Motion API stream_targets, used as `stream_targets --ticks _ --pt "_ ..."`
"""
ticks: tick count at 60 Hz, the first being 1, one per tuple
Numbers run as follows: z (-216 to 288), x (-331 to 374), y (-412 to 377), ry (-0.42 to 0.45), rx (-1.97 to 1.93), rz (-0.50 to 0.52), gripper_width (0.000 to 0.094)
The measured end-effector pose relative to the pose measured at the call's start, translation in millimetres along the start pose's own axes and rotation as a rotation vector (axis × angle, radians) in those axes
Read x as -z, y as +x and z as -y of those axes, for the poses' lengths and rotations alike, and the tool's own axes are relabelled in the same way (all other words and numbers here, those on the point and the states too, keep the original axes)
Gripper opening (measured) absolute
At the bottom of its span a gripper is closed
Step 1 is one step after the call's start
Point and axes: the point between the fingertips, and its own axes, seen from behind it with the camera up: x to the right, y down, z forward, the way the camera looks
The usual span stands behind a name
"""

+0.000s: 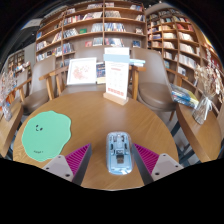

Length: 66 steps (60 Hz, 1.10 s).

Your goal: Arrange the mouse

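Bookshelves [95, 25] ring a round wooden surface [95, 110]. On it, a mouse [120, 152] lies between the wide-open fingers [77, 157], gaps either side. Left of the mouse is a green mat [46, 135]; beyond it stand display cards [117, 76].

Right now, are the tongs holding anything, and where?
Nothing is gripped. The tongs are open; the mouse lies on the table between them, gaps on both sides.
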Motion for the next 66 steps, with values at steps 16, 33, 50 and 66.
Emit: stream_targets --ticks 16,33,50,66 --pt "5.1 -4.7 -2.0 0.008 0.013 0.005 0.0434" --pt "87.7 45.7 -110.8 0.111 0.013 0.132 0.0420" --pt "36.8 -26.9 -228.9 0.000 0.076 0.149 0.0438" --pt "44.7 17.1 -216.4 0.056 0.053 0.079 0.0844"
